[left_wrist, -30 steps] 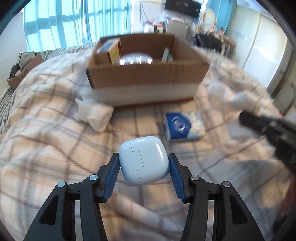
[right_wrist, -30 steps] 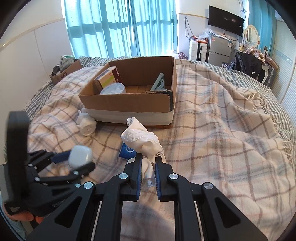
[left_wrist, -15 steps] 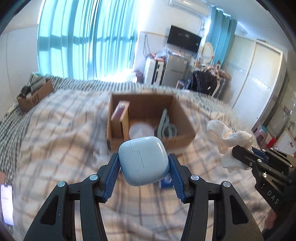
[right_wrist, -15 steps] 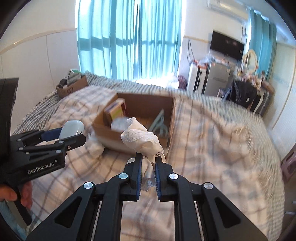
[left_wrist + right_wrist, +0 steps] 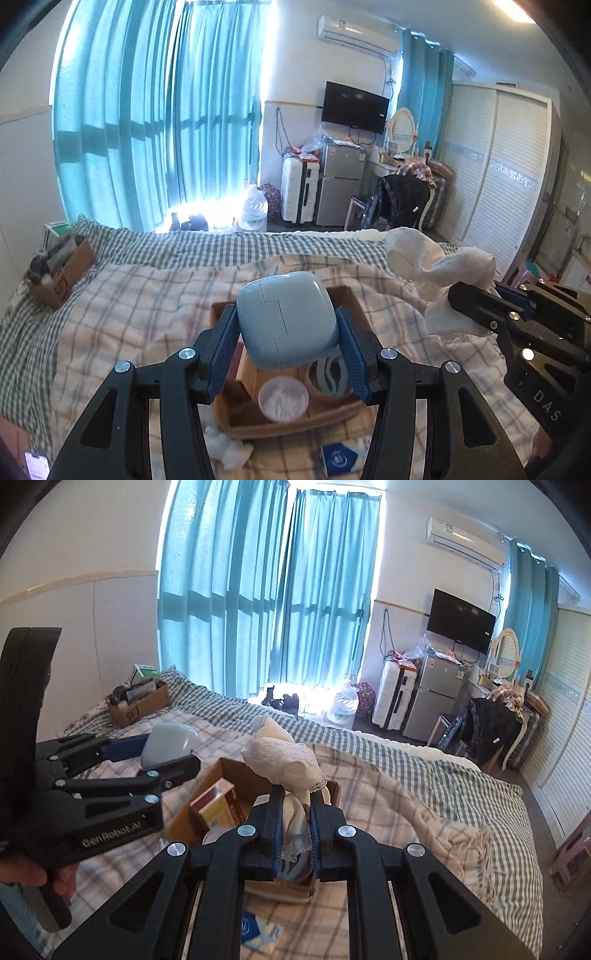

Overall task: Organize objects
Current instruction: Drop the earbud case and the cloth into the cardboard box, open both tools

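Here the left gripper (image 5: 288, 325) fingers clamp a pale blue case (image 5: 287, 319); the right gripper (image 5: 295, 812) fingers pinch a white lace cloth (image 5: 282, 758). Both hang above the cardboard box (image 5: 258, 424) on the bed (image 5: 129, 314).

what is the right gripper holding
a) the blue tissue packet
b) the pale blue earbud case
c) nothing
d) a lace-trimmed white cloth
d, the right gripper has its jaws clamped on the lace-trimmed white cloth; the pale blue earbud case sits in the left gripper.
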Demonstrator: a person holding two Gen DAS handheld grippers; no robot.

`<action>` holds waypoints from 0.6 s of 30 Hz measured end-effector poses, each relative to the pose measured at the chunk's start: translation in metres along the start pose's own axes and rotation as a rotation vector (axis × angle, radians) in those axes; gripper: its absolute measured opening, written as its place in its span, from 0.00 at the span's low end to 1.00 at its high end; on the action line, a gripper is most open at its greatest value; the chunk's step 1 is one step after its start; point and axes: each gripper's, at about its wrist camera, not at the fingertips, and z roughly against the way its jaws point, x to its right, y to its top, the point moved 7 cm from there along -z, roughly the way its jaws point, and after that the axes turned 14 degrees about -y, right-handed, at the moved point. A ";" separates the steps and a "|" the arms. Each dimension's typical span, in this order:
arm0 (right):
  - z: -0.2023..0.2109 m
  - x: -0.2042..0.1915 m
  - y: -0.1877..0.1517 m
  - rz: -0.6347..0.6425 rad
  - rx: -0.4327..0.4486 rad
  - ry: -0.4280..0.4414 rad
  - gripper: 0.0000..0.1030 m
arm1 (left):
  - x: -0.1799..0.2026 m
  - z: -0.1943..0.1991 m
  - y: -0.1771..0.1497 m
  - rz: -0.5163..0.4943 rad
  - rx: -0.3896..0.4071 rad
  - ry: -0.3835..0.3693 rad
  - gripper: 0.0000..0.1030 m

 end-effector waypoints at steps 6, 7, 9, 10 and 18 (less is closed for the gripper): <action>-0.054 -0.006 0.015 0.010 -0.032 0.010 0.11 | -0.012 -0.050 0.008 -0.030 -0.037 0.021 0.52; -0.066 -0.008 0.016 0.013 -0.044 0.013 0.11 | -0.015 -0.058 0.007 -0.029 -0.047 0.021 0.52; -0.082 -0.010 0.014 0.017 -0.061 0.013 0.11 | -0.022 -0.075 0.001 -0.021 -0.070 0.022 0.52; -0.094 -0.011 0.012 0.018 -0.076 0.017 0.11 | -0.026 -0.083 -0.004 -0.018 -0.081 0.024 0.52; -0.156 -0.022 -0.025 0.022 -0.193 0.054 0.11 | -0.050 -0.125 -0.040 -0.008 -0.179 0.050 0.52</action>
